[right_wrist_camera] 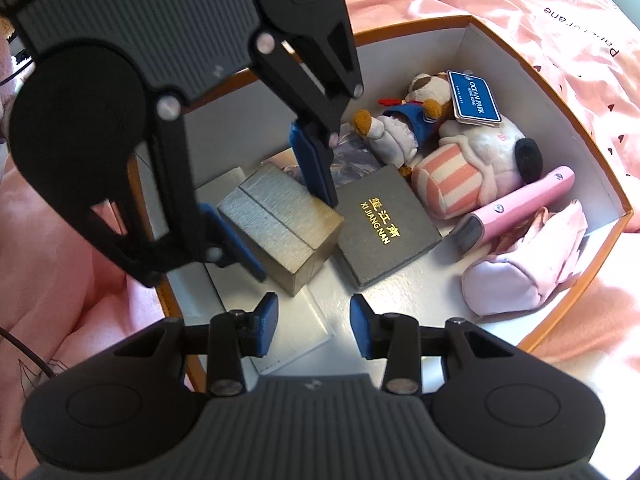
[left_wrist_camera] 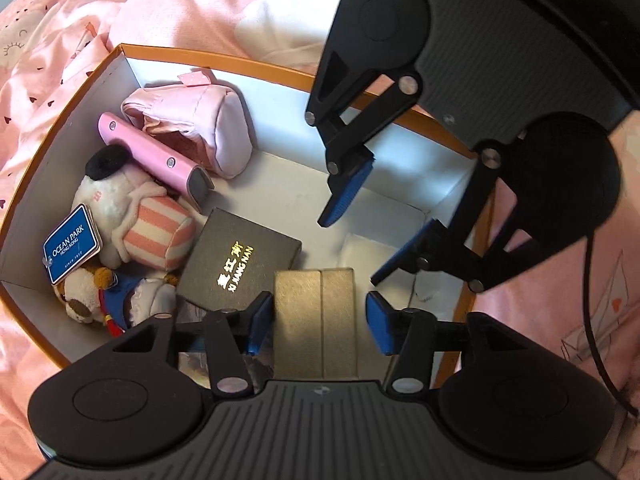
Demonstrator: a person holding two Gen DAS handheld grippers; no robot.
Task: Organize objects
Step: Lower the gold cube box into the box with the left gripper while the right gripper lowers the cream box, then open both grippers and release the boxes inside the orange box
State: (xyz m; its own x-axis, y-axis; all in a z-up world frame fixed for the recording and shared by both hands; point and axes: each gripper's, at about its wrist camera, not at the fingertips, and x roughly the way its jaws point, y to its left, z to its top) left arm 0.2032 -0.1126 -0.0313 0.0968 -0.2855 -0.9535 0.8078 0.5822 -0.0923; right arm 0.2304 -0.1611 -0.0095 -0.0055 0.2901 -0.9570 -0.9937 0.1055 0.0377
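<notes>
The gold box point(left_wrist_camera: 314, 322) is straddled by the left gripper point(left_wrist_camera: 320, 322), jaws spread; in the left wrist view a gap is seen on the right side, and contact on the left cannot be told. In the right wrist view the gold box point(right_wrist_camera: 280, 224) is seen between those fingers, resting on the floor of the orange-rimmed cardboard box point(left_wrist_camera: 72, 104), near one corner. The right gripper point(right_wrist_camera: 314, 322) is held released above the box floor, nothing between its fingers, just beside the gold box. In the cardboard box are also found a black gift box point(right_wrist_camera: 380, 224) touching the gold box, a striped plush point(left_wrist_camera: 152, 232) with a blue tag point(left_wrist_camera: 72, 244), a small dog plush point(left_wrist_camera: 116, 296), a pink tube case point(left_wrist_camera: 156, 156) and a pink pouch point(left_wrist_camera: 200, 128). The gold box's long axis is laid along the left gripper's fingers, seam running the same way. The cardboard box is set on pink bedding point(left_wrist_camera: 48, 40).
</notes>
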